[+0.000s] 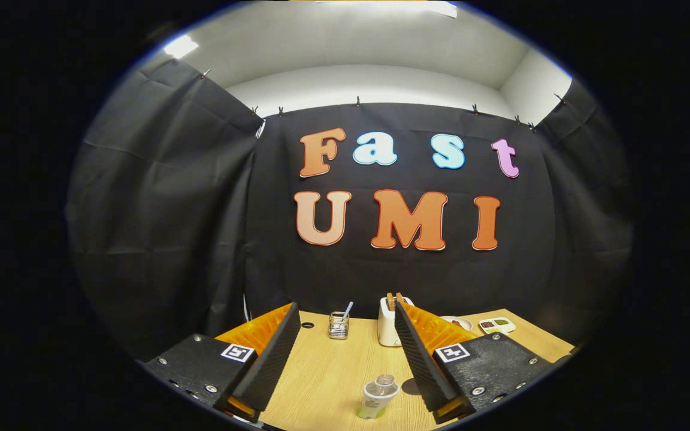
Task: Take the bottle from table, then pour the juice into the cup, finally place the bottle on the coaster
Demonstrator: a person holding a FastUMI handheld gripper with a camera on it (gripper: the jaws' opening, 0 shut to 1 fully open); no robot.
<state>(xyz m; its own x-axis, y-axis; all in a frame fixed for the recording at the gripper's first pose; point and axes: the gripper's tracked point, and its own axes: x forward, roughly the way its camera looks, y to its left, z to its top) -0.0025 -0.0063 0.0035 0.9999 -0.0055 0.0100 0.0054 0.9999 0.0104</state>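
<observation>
A small clear bottle [377,397] with a green label and no cap visible stands upright on the wooden table [333,371], low between my two fingers and closer to the right one. My gripper [345,314] is open, raised above the table, and its black ridged fingers [276,353] stand wide apart with nothing held. The bottle is apart from both fingers. I see no cup or coaster from here.
Beyond the fingers a white toaster [388,323] with two slices of toast stands at the table's back. Left of it is a wire holder [338,325] with a utensil. A small plate [459,323] and a divided white dish [497,325] lie back right.
</observation>
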